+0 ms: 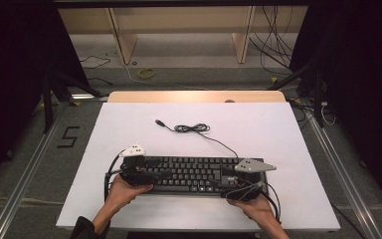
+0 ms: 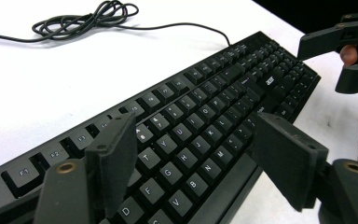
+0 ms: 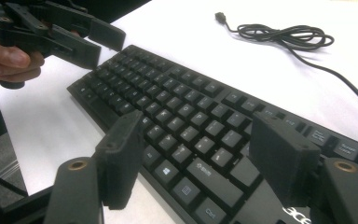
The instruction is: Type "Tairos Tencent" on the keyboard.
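One white table [image 1: 278, 134] is seen across the middle of the high view, with wide bare room at its upper part and both sides. One black keyboard [image 1: 189, 174] lies near the lower edge of the table, in the lower centre of that frame, parallel to the edge. Its one cable [image 1: 194, 128] is seen bundled above it, the plug [image 1: 159, 122] lying free toward the upper left. Key lettering, unreadable from above, is made out in the left gripper view, where the keyboard [image 2: 200, 126] runs diagonally. Two grippers are counted: the left gripper [image 2: 193, 154] is held over the keyboard's left end with jaws apart, nothing between the pads, and the right gripper [image 3: 198, 161] likewise over the right end, jaws spread wide. Two hands are seen from above, the left hand [image 1: 124, 191] and the right hand [image 1: 251, 204], at the bottom.
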{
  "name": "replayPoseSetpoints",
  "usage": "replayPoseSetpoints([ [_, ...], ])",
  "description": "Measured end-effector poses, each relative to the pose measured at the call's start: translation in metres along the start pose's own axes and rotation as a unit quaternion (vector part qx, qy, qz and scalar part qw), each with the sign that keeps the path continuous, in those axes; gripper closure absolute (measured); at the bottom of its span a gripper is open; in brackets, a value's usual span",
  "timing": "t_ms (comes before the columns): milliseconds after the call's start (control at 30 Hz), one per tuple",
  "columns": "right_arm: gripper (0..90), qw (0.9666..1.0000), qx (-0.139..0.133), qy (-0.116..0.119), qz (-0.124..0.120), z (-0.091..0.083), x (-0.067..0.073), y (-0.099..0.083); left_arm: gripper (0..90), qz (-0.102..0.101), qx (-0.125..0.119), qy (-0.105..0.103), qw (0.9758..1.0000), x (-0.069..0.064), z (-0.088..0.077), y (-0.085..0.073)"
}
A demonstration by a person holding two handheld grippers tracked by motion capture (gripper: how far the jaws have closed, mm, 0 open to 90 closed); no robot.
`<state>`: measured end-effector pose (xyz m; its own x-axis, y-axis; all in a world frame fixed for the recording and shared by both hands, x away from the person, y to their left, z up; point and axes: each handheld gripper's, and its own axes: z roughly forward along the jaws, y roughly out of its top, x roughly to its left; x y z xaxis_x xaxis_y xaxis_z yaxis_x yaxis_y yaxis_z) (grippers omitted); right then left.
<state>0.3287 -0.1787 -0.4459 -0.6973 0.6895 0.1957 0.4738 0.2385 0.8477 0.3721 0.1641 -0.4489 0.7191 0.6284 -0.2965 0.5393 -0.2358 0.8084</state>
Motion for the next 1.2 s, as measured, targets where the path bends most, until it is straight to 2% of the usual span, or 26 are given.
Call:
replayPoseSetpoints([
  [233, 36.4, 0.9999, -0.005, -0.008, 0.003, -0.009, -0.005, -0.003, 29.7, -0.001, -0.019, -0.006, 0.9998, -0.003, -0.009, -0.004],
  [533, 36.5, 0.9997, -0.015, -0.017, 0.004, -0.022, -0.009, -0.009, 29.1, 0.0, -0.03, -0.011, 0.9995, -0.007, -0.016, -0.012],
  [767, 36.6, 0.9996, -0.019, -0.022, 0.005, -0.031, -0.011, -0.015, 28.9, 0.005, -0.032, -0.016, 0.9993, -0.011, -0.021, -0.019],
  [1200, 36.1, 0.9988, -0.038, -0.031, 0.007, -0.049, -0.015, -0.027, 26.5, 0.003, -0.042, -0.021, 0.9989, -0.018, -0.03, -0.031],
])
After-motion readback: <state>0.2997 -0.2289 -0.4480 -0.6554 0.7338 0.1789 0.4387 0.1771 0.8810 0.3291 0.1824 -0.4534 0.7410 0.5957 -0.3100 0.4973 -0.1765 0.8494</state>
